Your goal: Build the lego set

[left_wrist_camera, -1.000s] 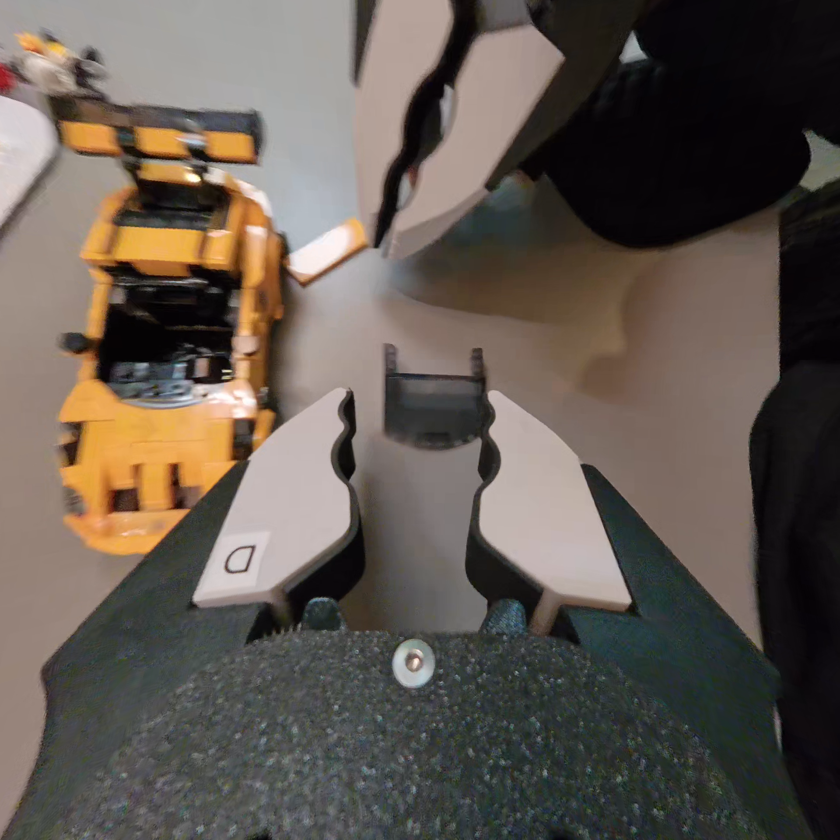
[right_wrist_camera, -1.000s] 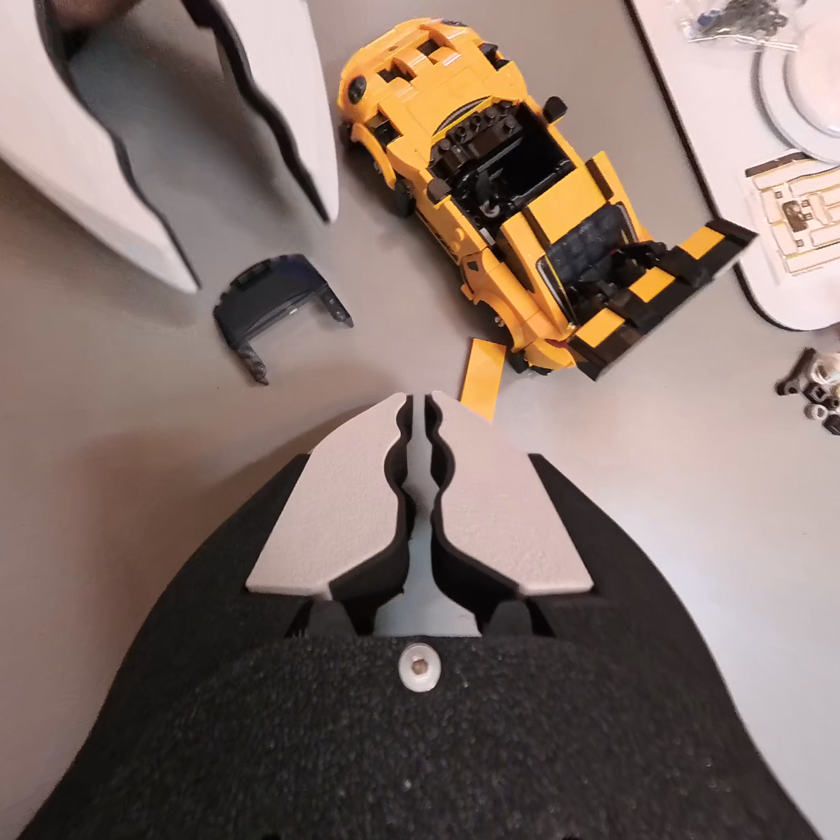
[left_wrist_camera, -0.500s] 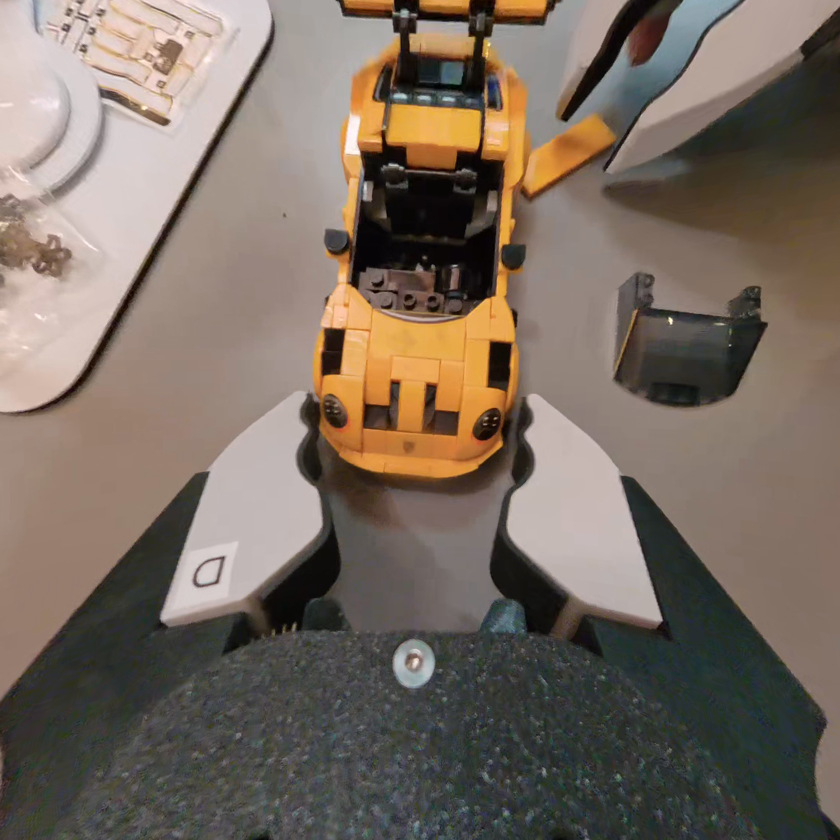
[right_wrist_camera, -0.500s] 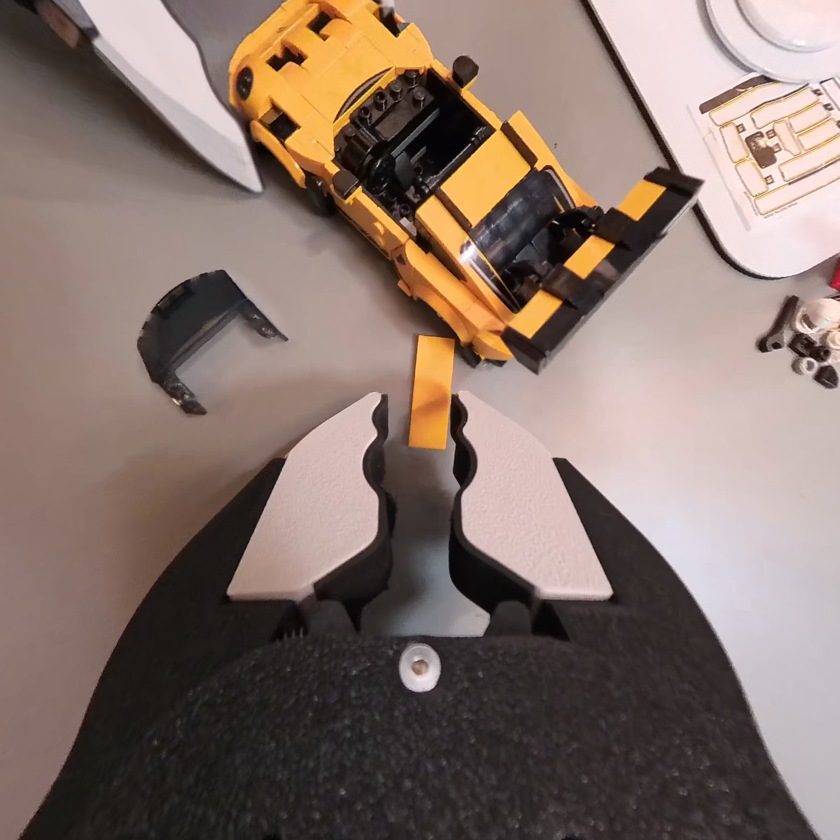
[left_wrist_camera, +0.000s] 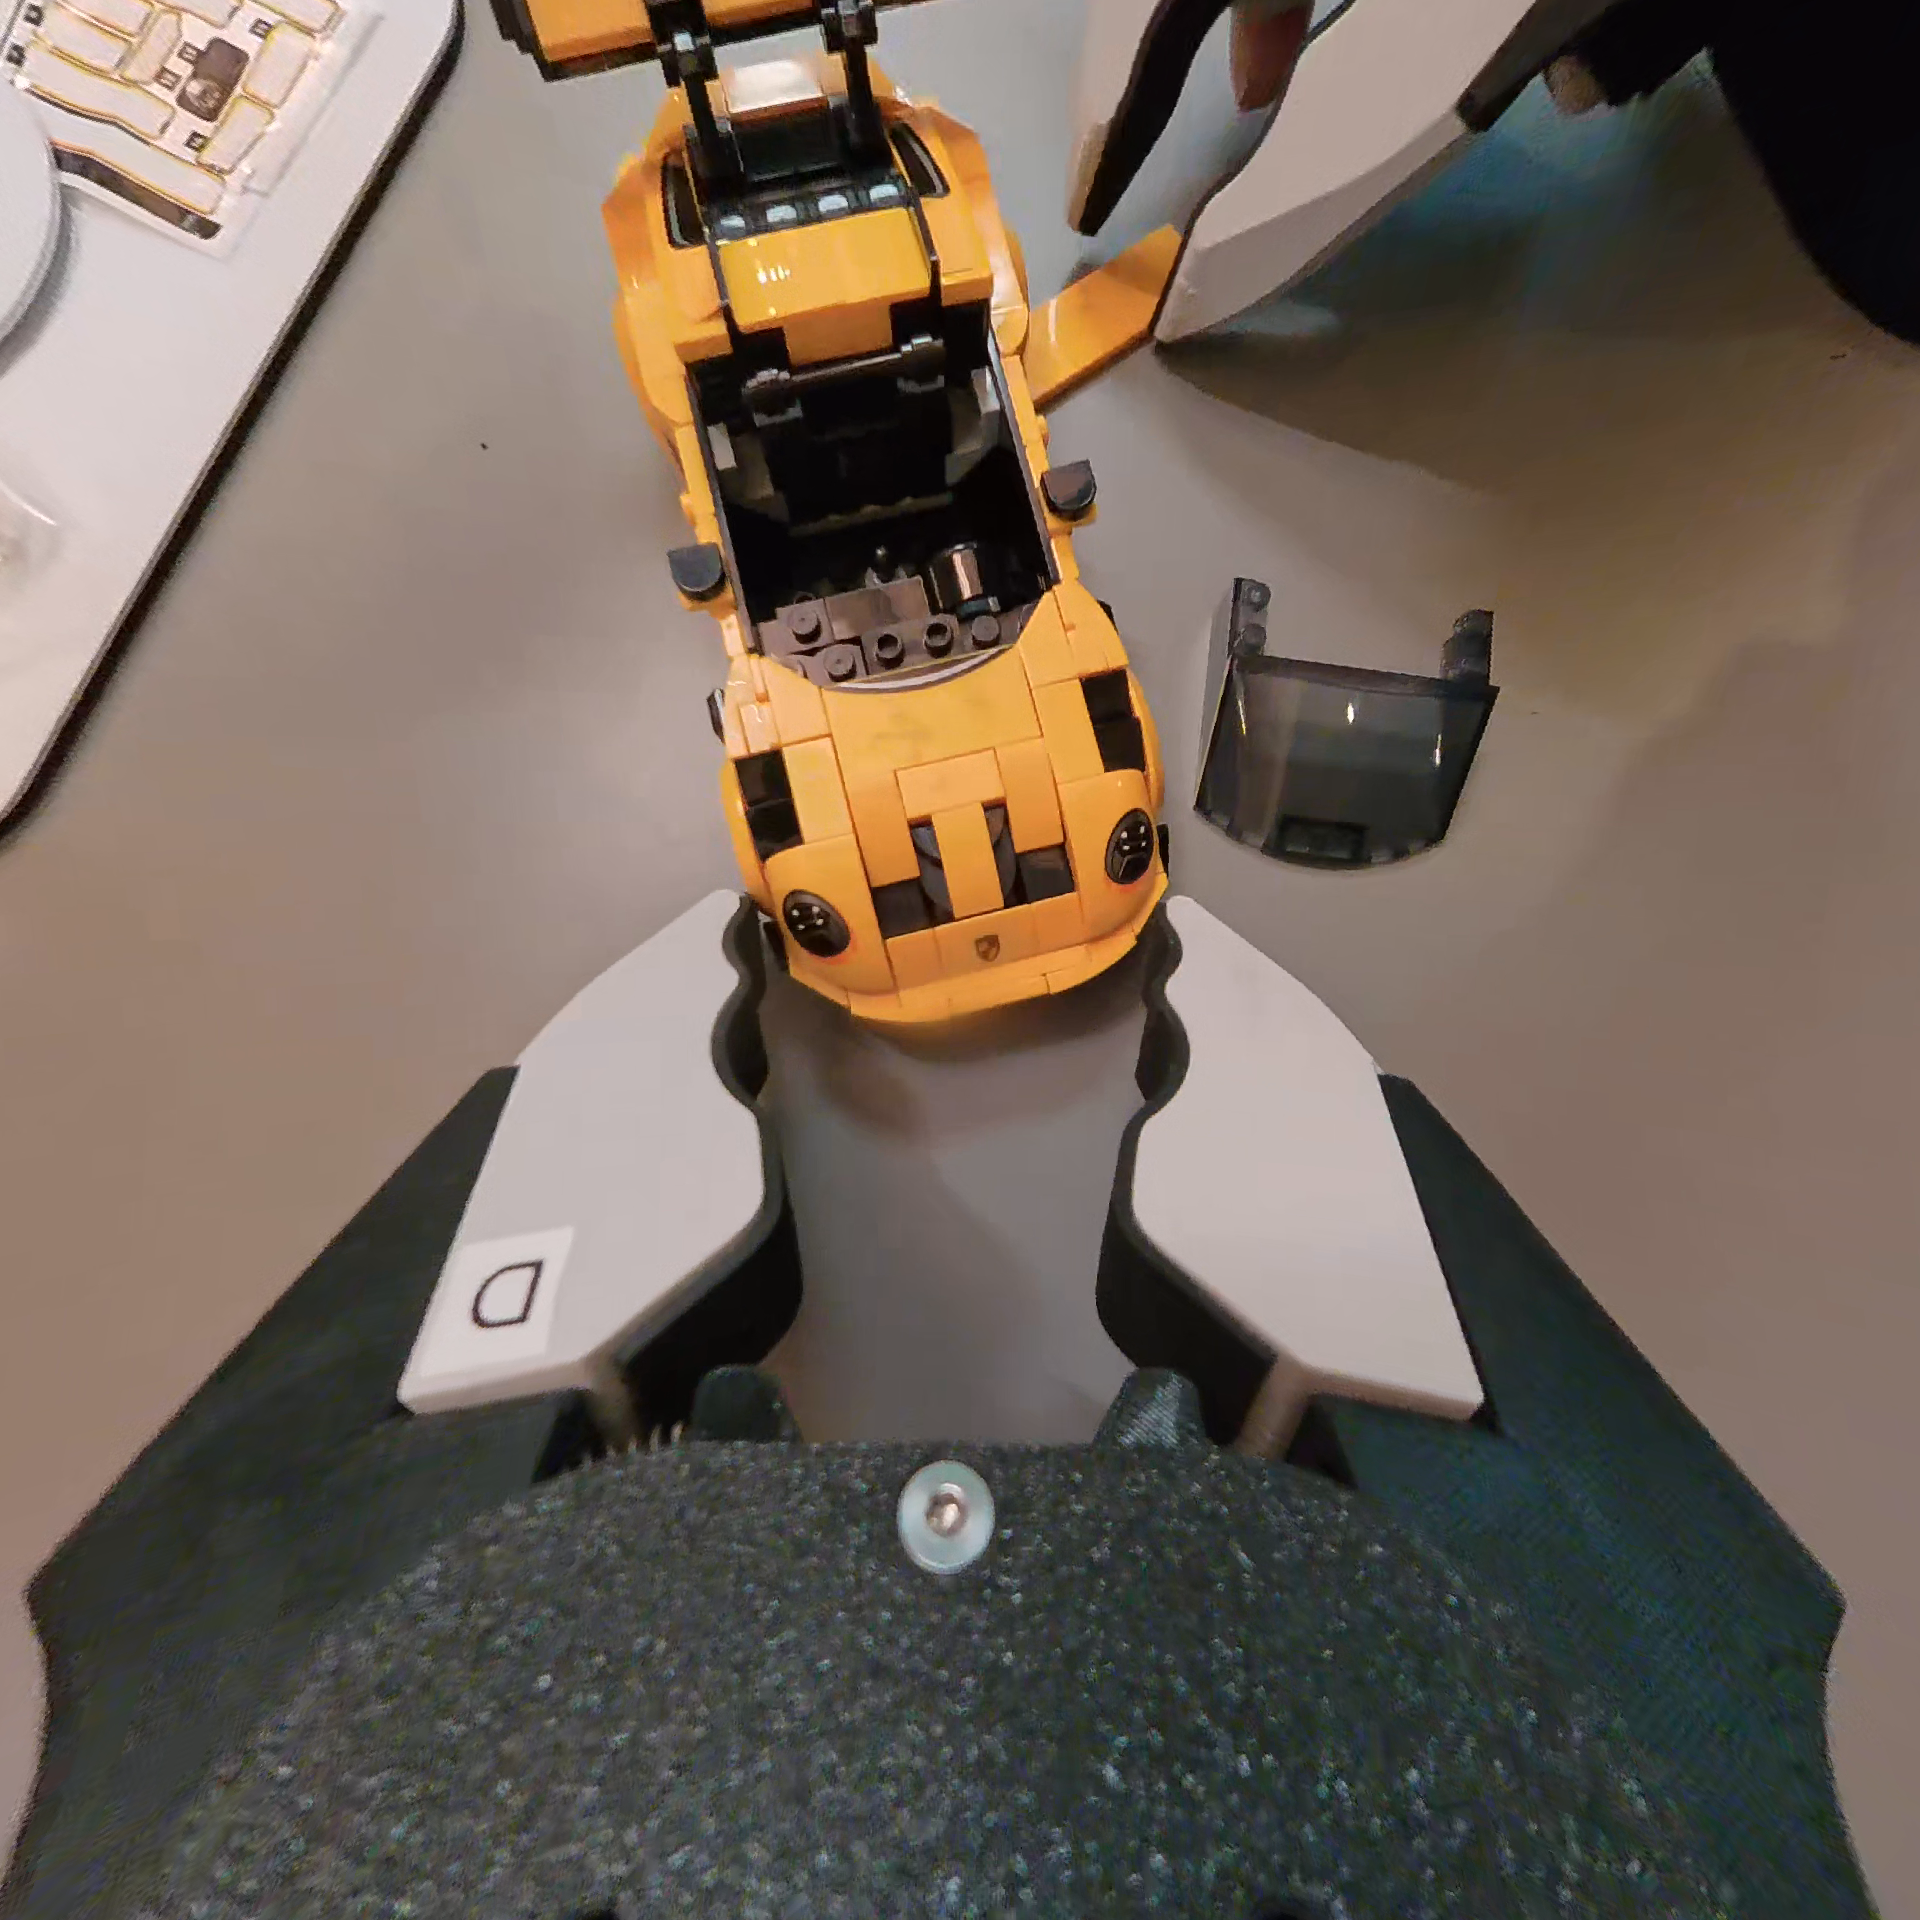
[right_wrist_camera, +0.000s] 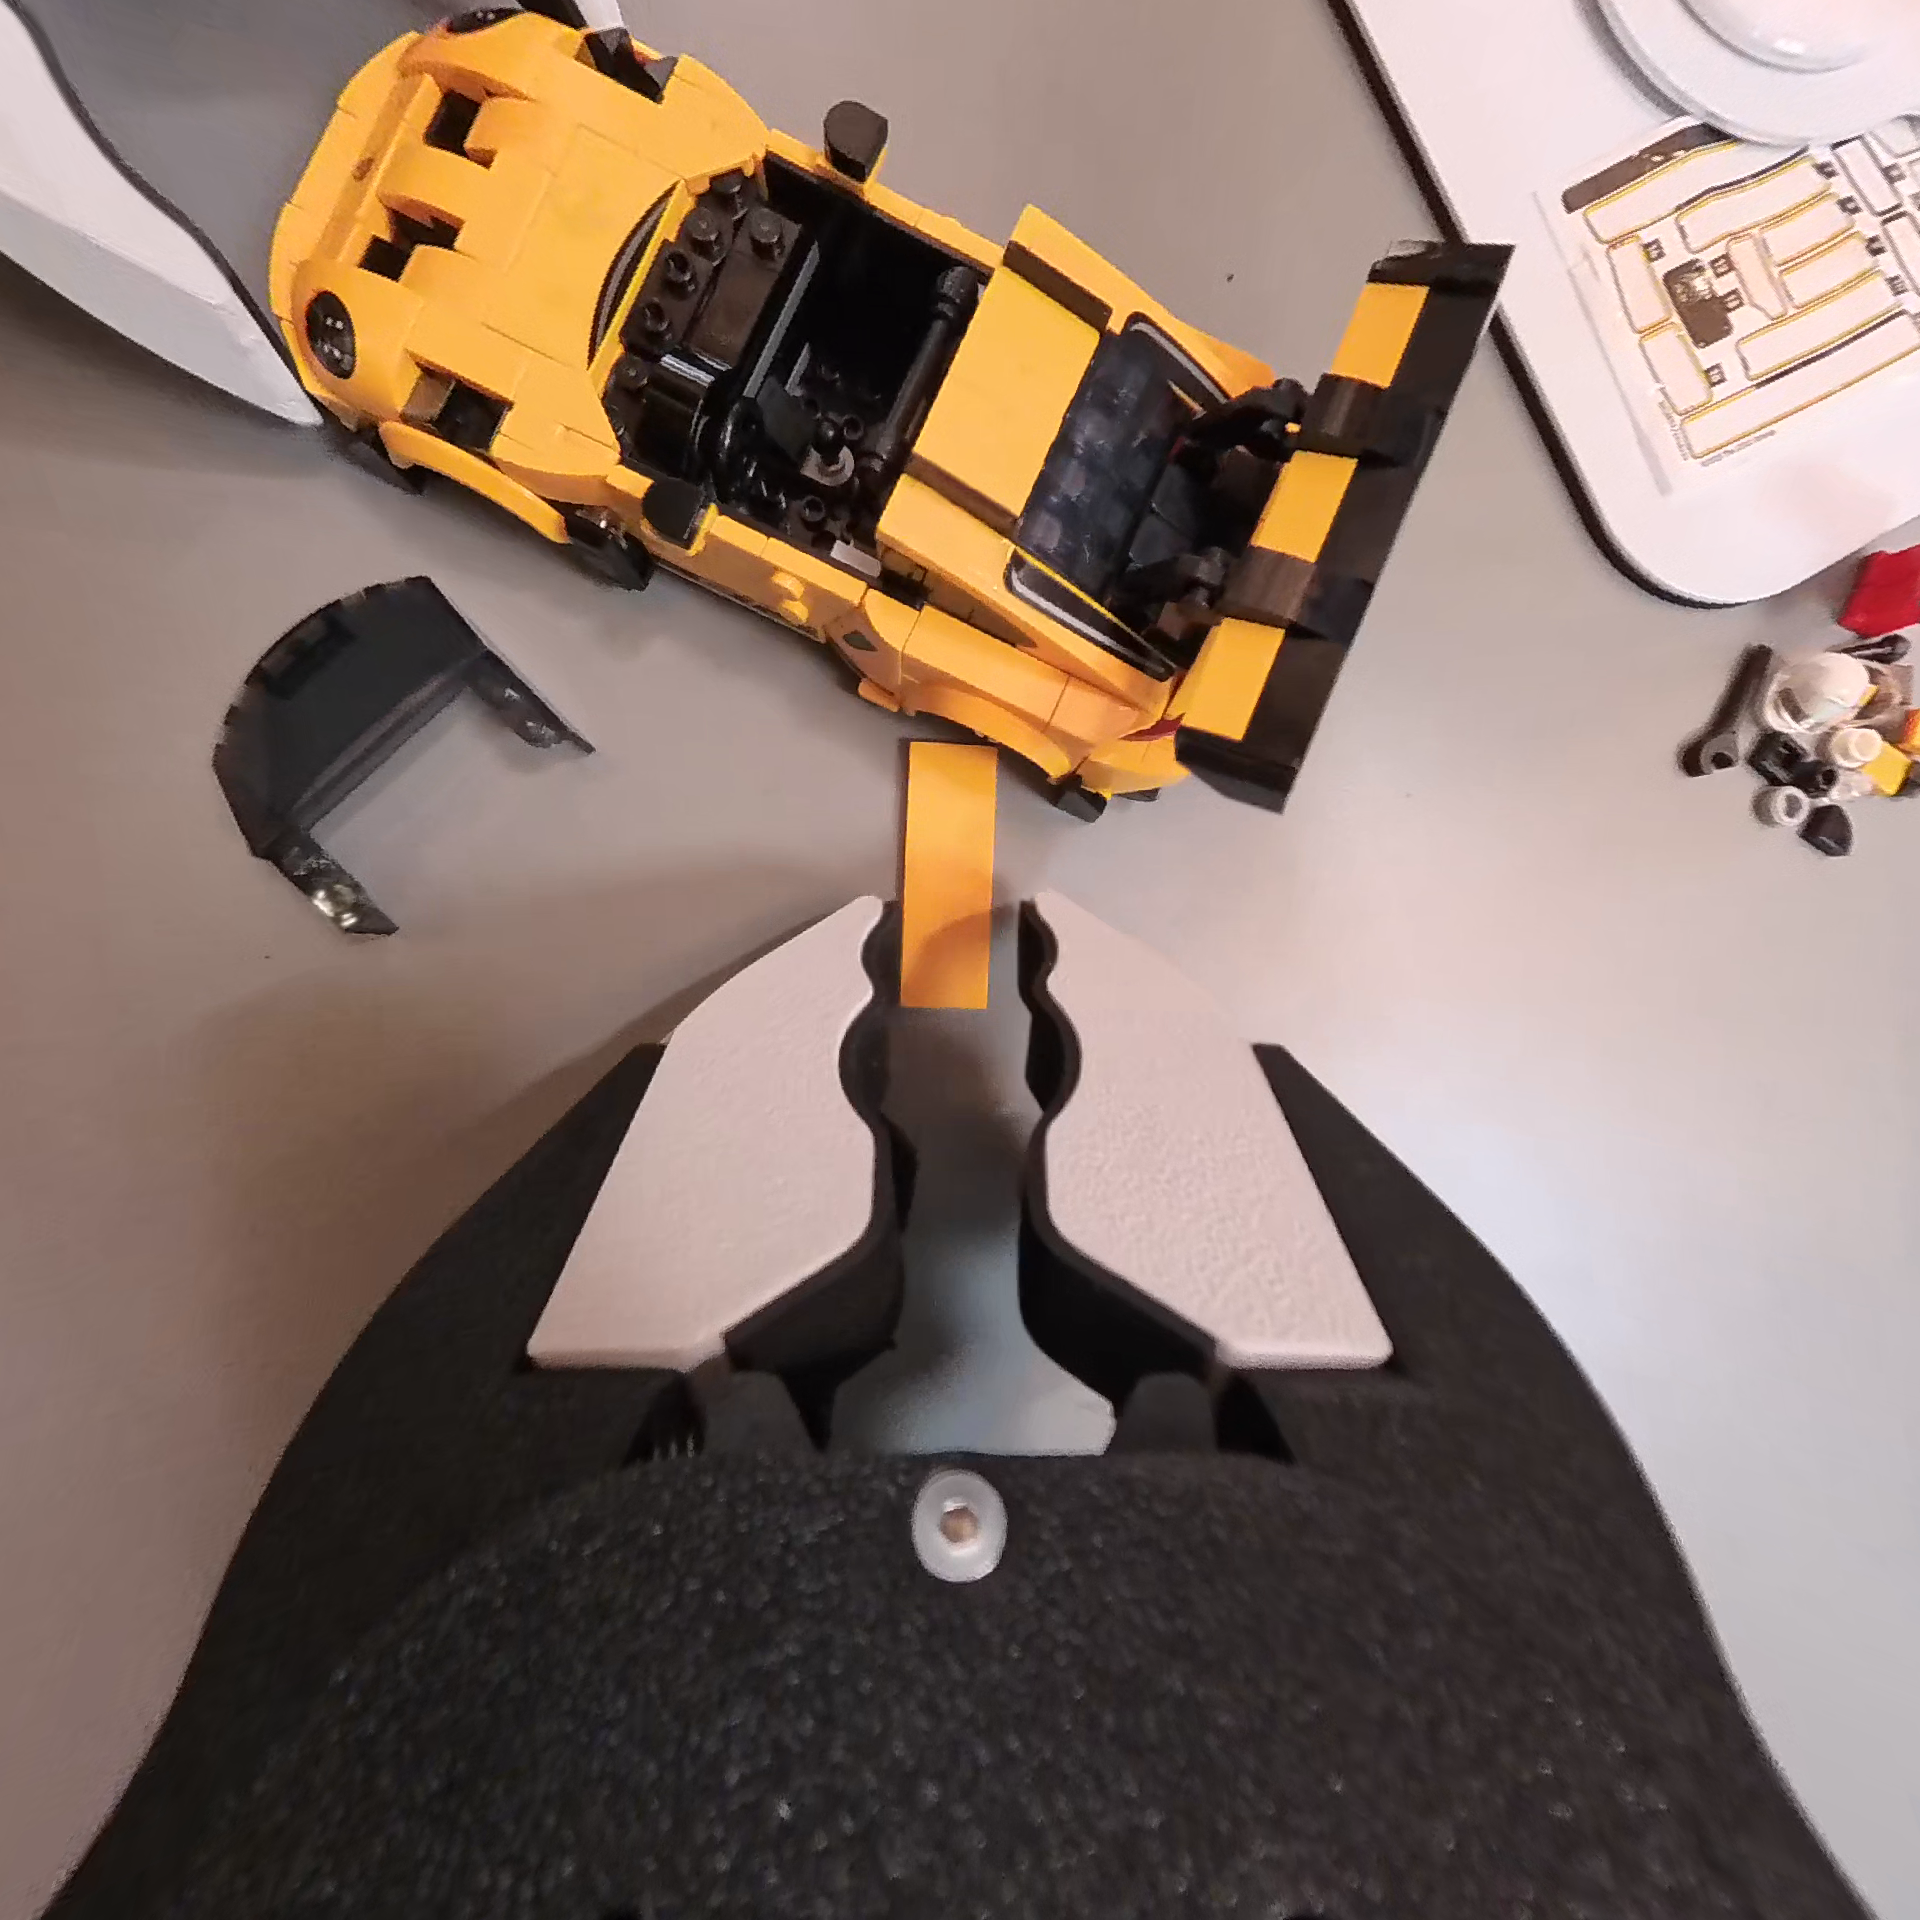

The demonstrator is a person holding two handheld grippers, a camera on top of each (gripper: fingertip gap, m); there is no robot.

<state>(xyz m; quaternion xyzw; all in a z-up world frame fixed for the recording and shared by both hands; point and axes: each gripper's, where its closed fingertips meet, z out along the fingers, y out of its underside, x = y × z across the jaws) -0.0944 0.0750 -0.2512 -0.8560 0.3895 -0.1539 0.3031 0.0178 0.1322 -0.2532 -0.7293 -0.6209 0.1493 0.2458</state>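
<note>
Grey tabletop (left_wrist_camera: 312, 935), carrying everything. White tray (right_wrist_camera: 1714, 436) at one edge, rounded corner, with a printed sticker sheet (right_wrist_camera: 1745, 301) and the rim of a white dish (right_wrist_camera: 1756, 62) on it.

Yellow-and-black lego car (right_wrist_camera: 790, 416) standing on the tabletop, roof missing, cockpit open to black studs and seat parts, rear wing (right_wrist_camera: 1351, 520) striped yellow and black. In the left wrist view, nose of the car (left_wrist_camera: 935, 883) pointing at the camera.

Left gripper (left_wrist_camera: 951, 935), jaws spread wide, one fingertip on each side of the car's nose, very close to the front corners; contact not clear, nothing clamped. In the right wrist view, one pale finger (right_wrist_camera: 135, 260) of it just beside the headlight corner.

Right gripper (right_wrist_camera: 951, 935), jaws partly open, straddling the near end of a flat yellow tile (right_wrist_camera: 945, 883); narrow gaps on both sides, no grip on it. Far end of the tile just beside the car's rear corner, under the wing. Seen from the left wrist view, the right gripper (left_wrist_camera: 1143, 229) low over the same tile (left_wrist_camera: 1101, 301).

Smoky dark windscreen piece (left_wrist_camera: 1340, 738) lying loose on the tabletop beside the car's front, apart from it and from both grippers.

Small heap of loose pieces (right_wrist_camera: 1808, 738), black, white, yellow and red, near the tray corner.
</note>
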